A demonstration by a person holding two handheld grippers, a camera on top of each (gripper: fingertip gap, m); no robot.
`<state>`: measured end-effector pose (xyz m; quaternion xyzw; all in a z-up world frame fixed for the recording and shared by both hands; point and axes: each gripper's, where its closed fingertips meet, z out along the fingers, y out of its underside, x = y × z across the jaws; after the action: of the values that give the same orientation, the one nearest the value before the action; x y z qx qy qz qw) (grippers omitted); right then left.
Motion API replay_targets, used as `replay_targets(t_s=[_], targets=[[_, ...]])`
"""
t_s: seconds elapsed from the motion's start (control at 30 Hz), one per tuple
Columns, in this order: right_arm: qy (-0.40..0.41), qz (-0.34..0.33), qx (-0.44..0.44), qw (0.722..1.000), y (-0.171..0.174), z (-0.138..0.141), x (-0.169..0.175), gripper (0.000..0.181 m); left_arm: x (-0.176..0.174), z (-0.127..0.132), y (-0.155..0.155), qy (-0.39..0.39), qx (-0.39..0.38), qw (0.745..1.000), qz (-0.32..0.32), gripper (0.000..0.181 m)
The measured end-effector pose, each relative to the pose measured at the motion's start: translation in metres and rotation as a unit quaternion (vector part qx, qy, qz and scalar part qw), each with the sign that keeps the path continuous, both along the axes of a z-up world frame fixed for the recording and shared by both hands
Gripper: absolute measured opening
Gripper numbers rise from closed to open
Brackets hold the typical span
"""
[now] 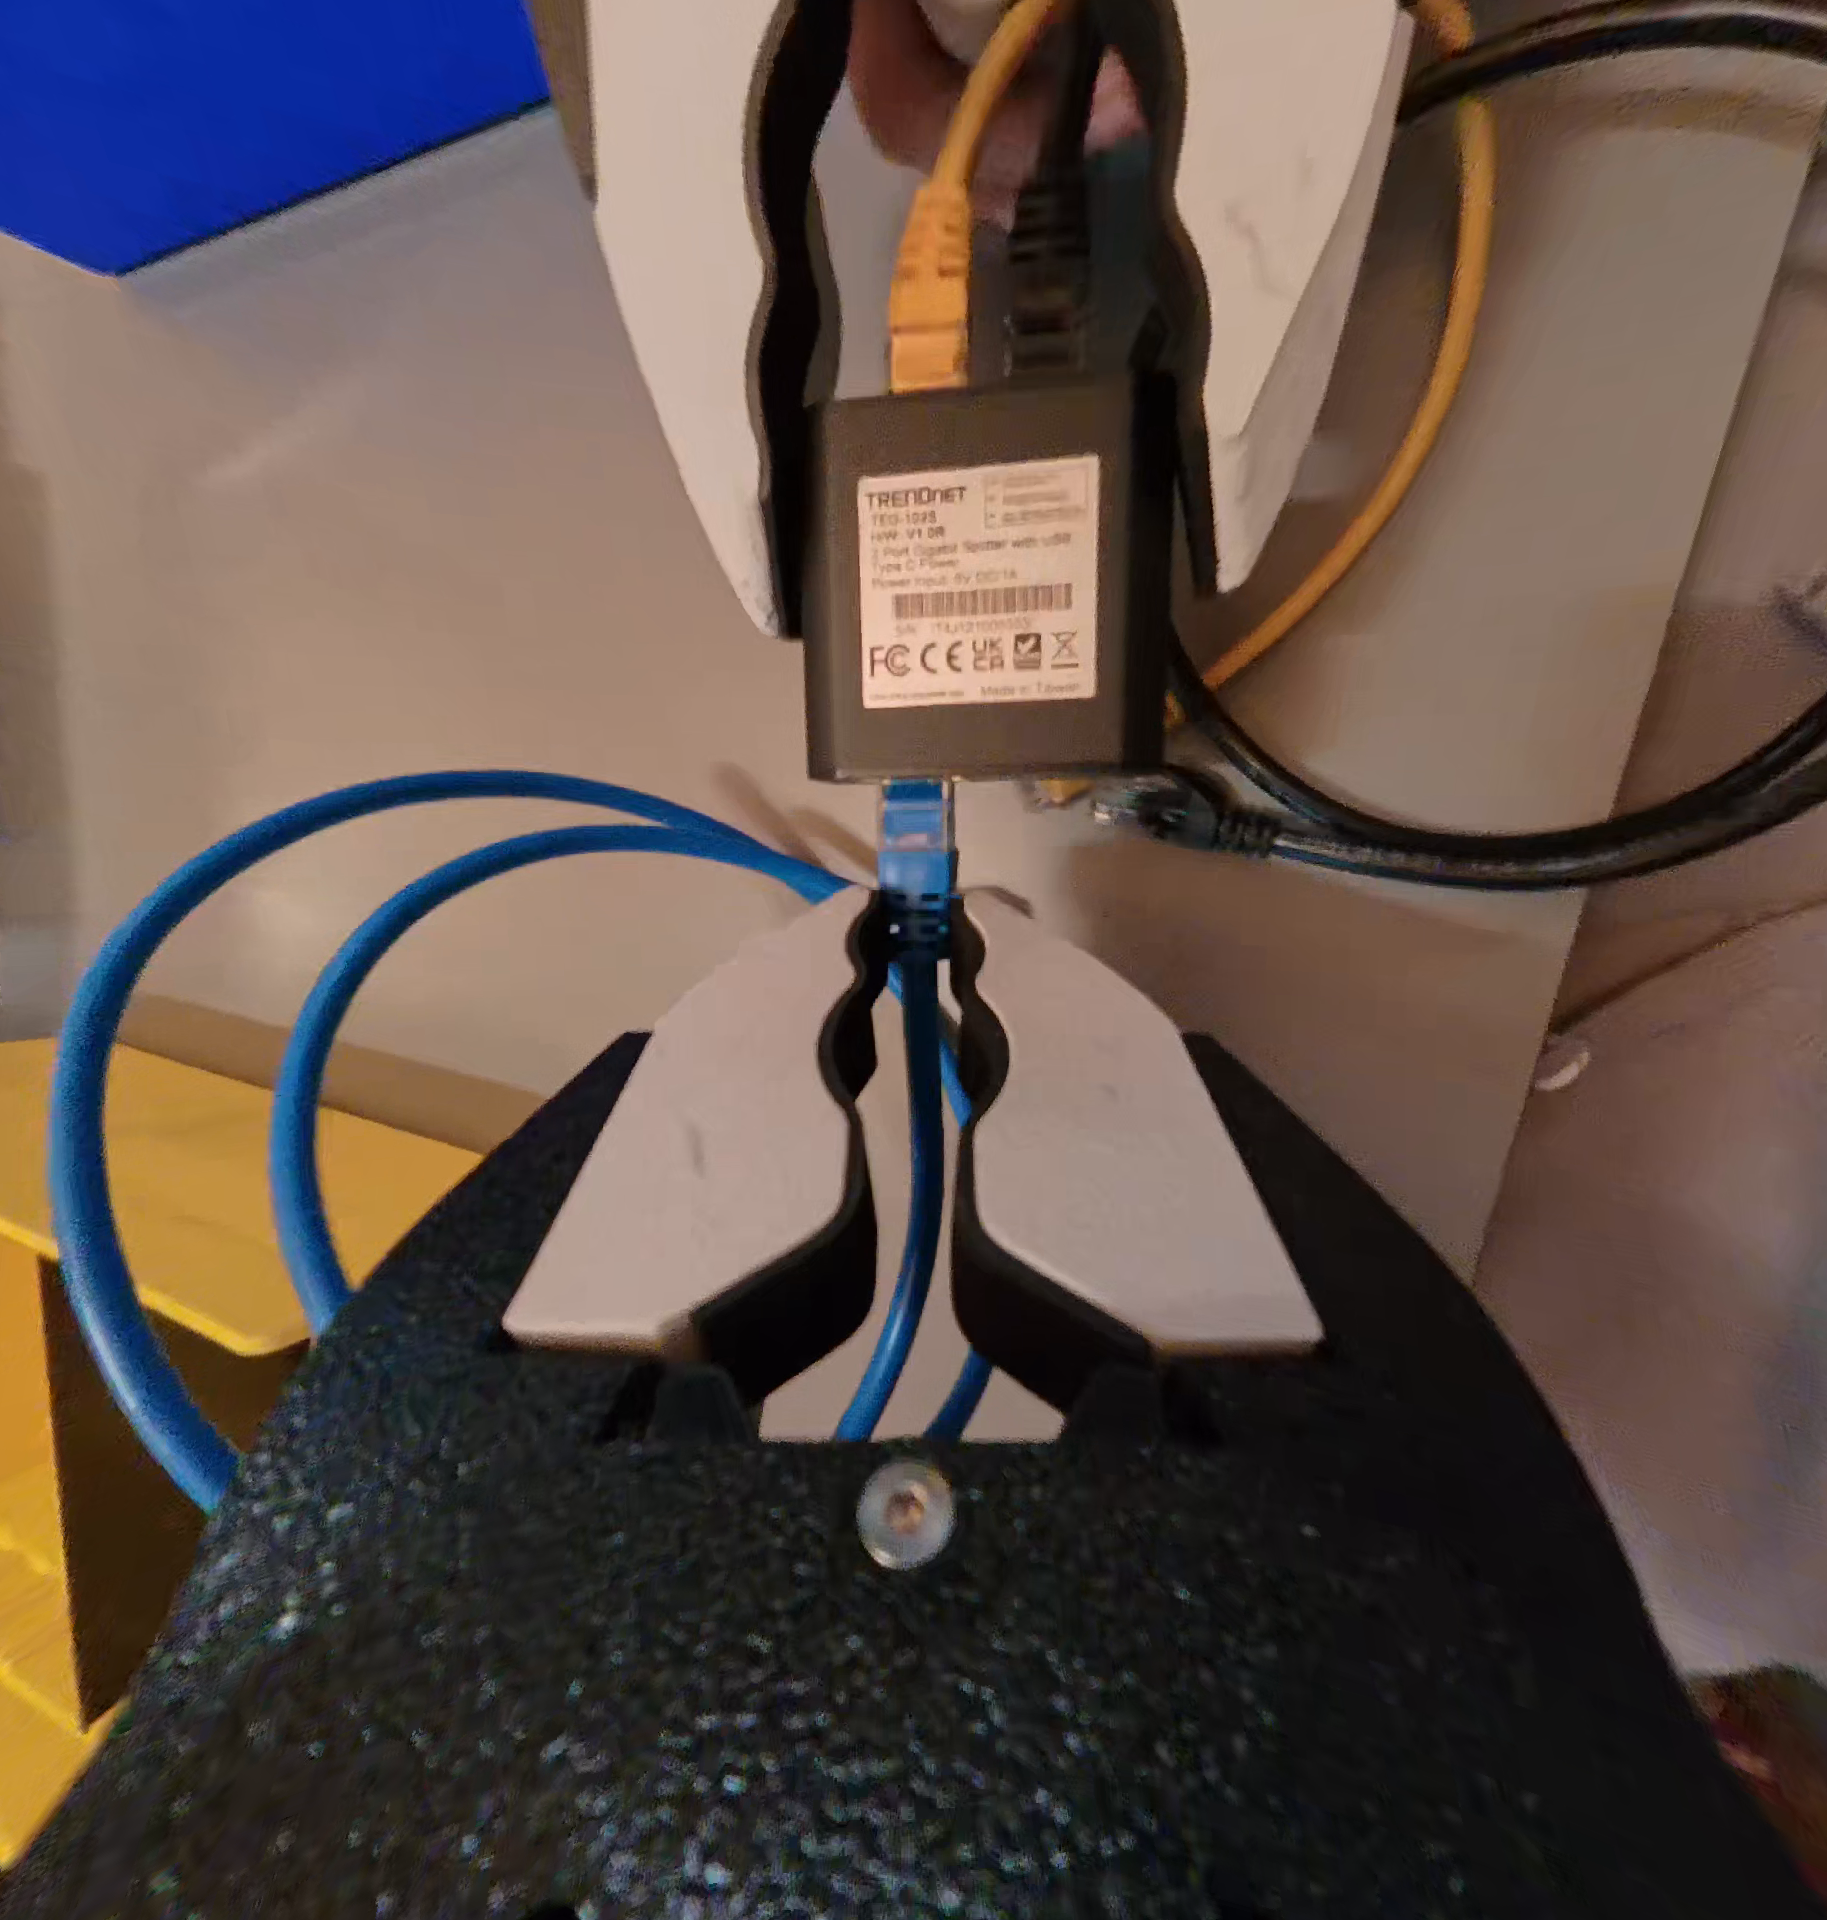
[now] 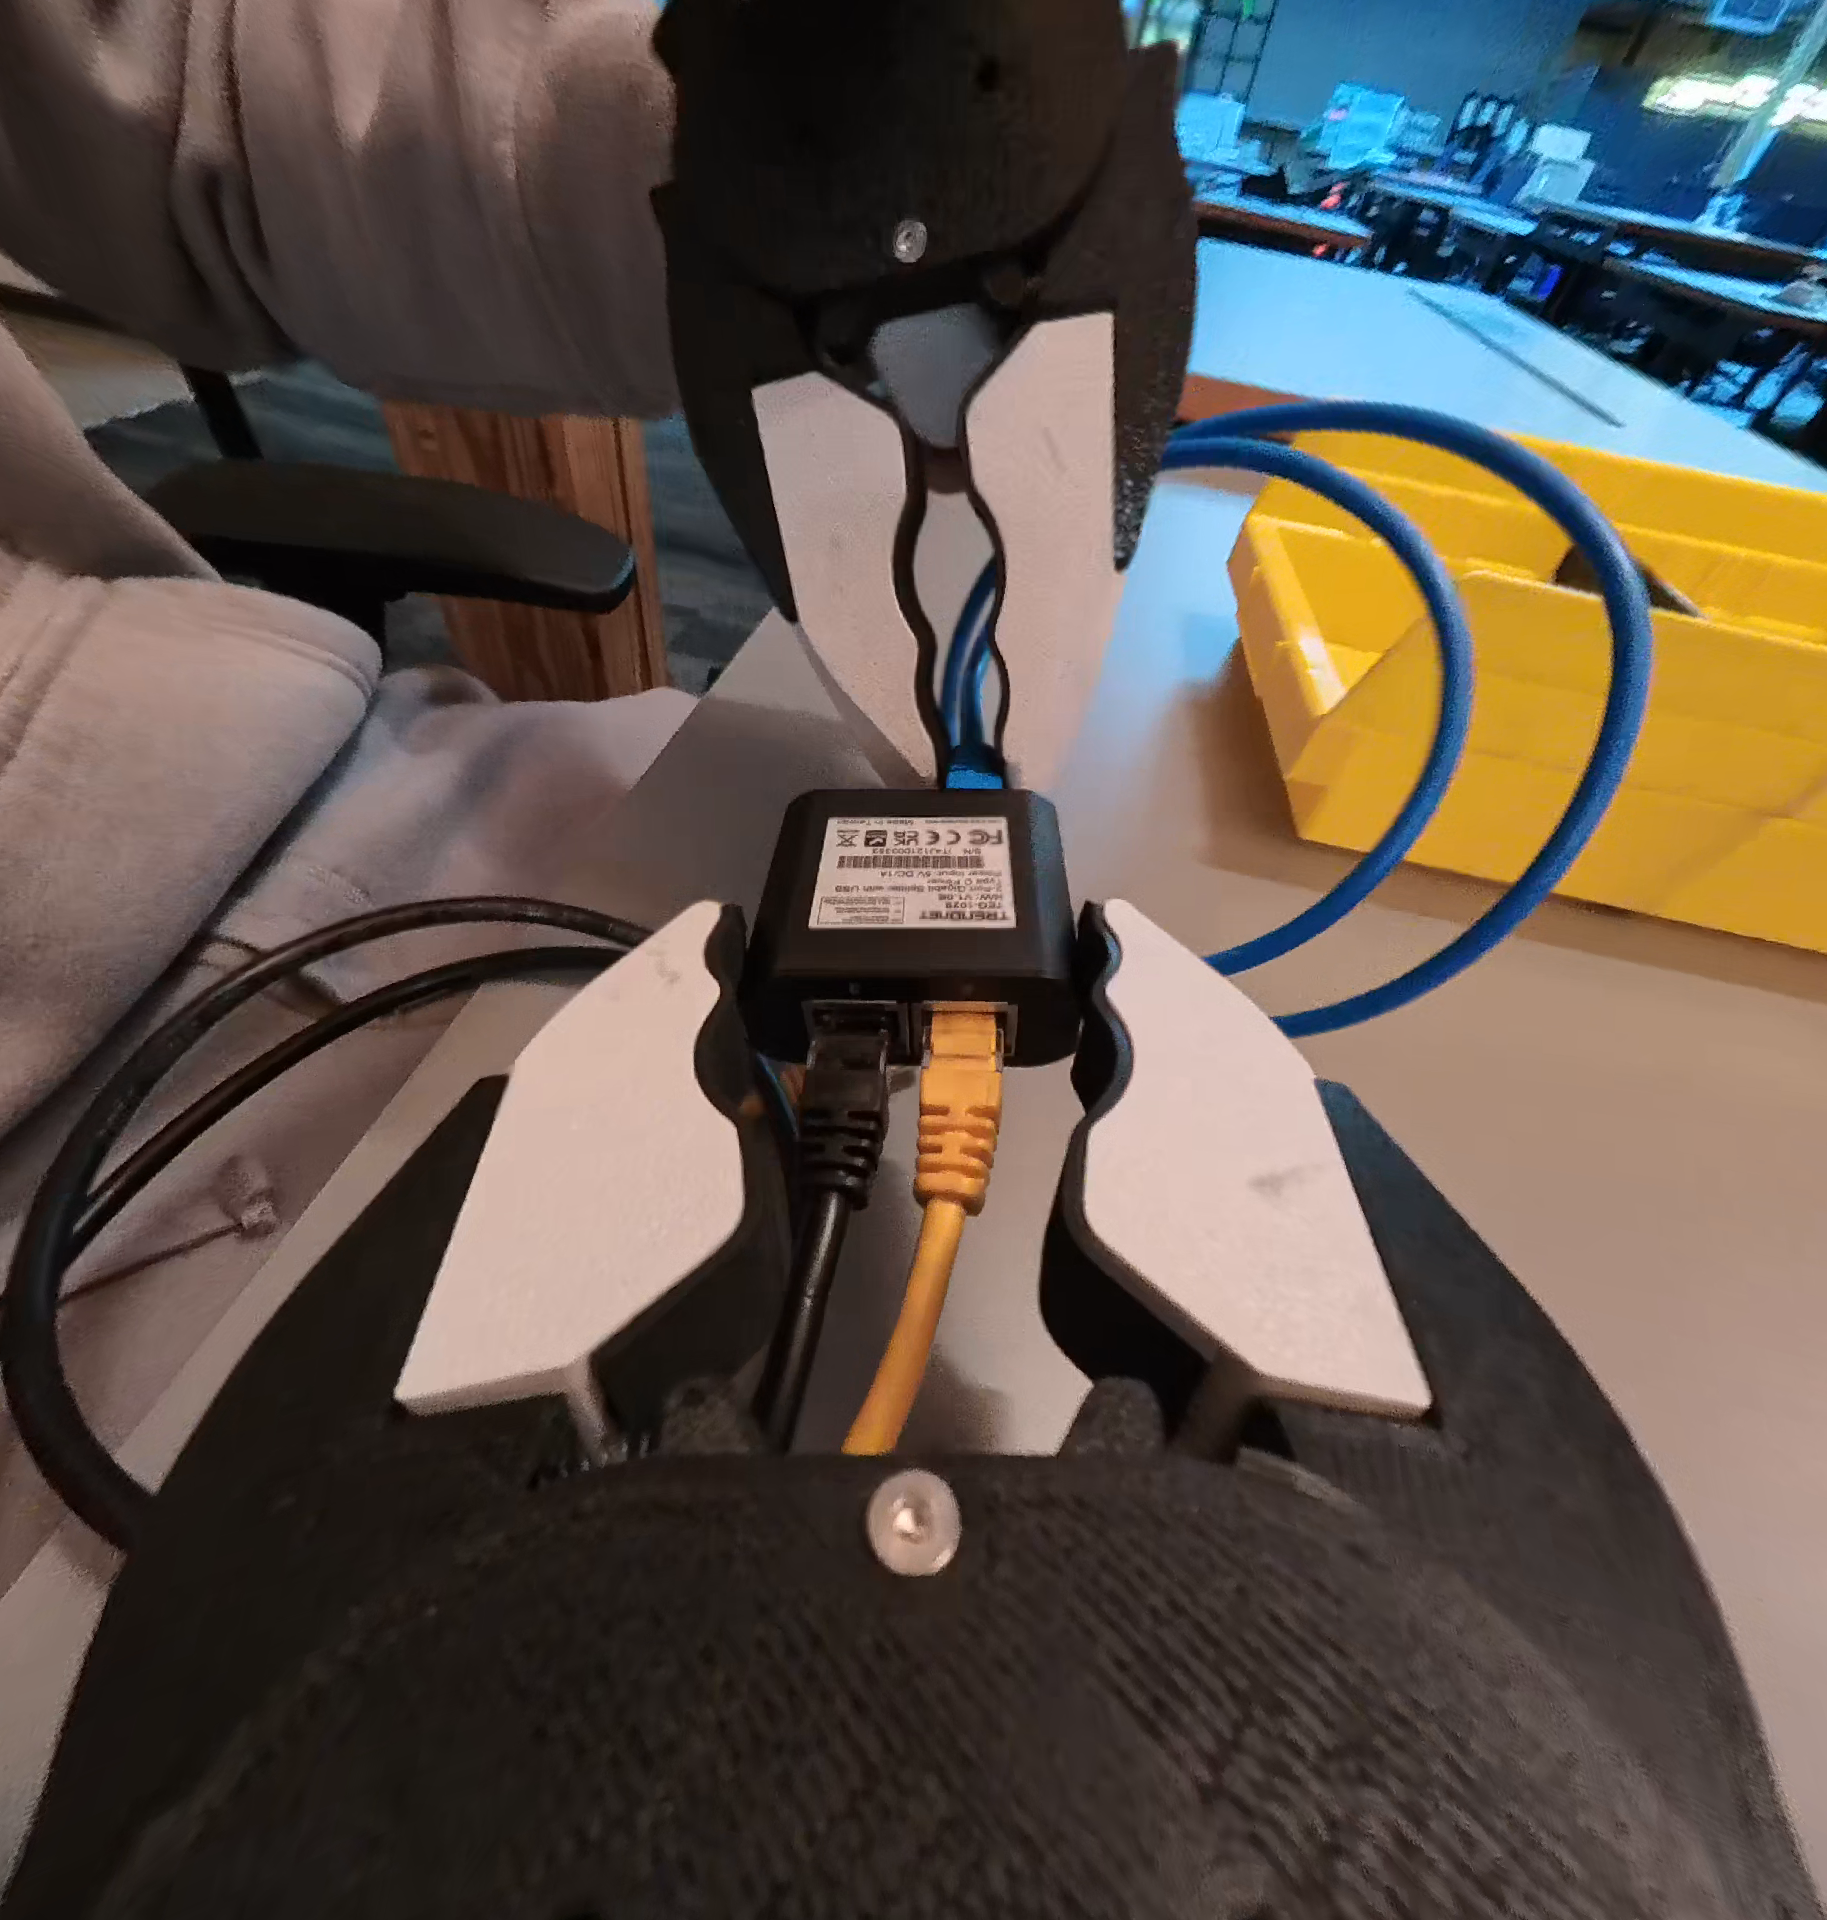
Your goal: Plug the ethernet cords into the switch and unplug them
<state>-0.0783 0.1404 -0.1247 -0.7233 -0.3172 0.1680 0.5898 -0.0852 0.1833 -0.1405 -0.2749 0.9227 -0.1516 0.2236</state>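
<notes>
The black switch (image 1: pixel 982 727) with a white label lies flat on the grey table (image 2: pixel 1511 1143). My right gripper (image 2: pixel 909 925) is shut on the switch (image 2: pixel 1034 862), one finger on each side. A black cord (image 2: pixel 841 1101) and a yellow cord (image 2: pixel 956 1101) sit plugged into the side facing it. My left gripper (image 1: pixel 917 920) is shut on the boot of the blue cord (image 1: pixel 917 831), whose plug sits in the port on the opposite side. The blue cord loops off to the left (image 1: pixel 161 987). The left gripper (image 2: pixel 971 769) also shows in the right wrist view.
A yellow bin (image 2: pixel 1563 727) stands on the table beside the blue loop; it also shows in the left wrist view (image 1: pixel 109 1195). The free plug of the black cord (image 1: pixel 1158 816) lies by the switch. A person's grey sleeve (image 2: pixel 213 779) and a chair armrest (image 2: pixel 400 540) are at the table edge. Across from one pair of fingers to the other is roughly 5 cm.
</notes>
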Motion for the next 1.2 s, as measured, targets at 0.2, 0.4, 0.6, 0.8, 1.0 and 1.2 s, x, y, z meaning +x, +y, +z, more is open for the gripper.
replay_targets(t_s=[0.2,0.4,0.6,0.8,1.0,1.2], targets=[[0.015,-0.007,0.027,0.999,0.002,0.008,0.003,0.062,0.002,0.024,-0.005,-0.035,-0.092,0.995,-0.002,0.01],[0.005,-0.096,0.071,0.993,0.014,0.019,0.027,0.062,0.005,0.09,-0.008,-0.218,-0.139,0.966,0.013,0.028],[-0.041,-0.152,0.151,0.976,0.014,0.075,0.033,0.062,-0.03,0.153,0.037,-0.346,-0.342,0.869,0.084,0.042],[-0.097,-0.243,0.249,0.932,-0.014,0.18,0.074,0.062,-0.053,0.102,0.082,-0.317,-0.409,0.84,0.162,0.047],[-0.166,-0.33,0.313,0.875,-0.049,0.282,0.14,0.062,-0.055,0.065,0.078,-0.276,-0.372,0.873,0.155,0.048],[-0.375,-0.48,0.234,0.757,-0.069,0.266,0.247,0.063,-0.045,0.052,0.072,-0.265,-0.384,0.871,0.153,0.048]])
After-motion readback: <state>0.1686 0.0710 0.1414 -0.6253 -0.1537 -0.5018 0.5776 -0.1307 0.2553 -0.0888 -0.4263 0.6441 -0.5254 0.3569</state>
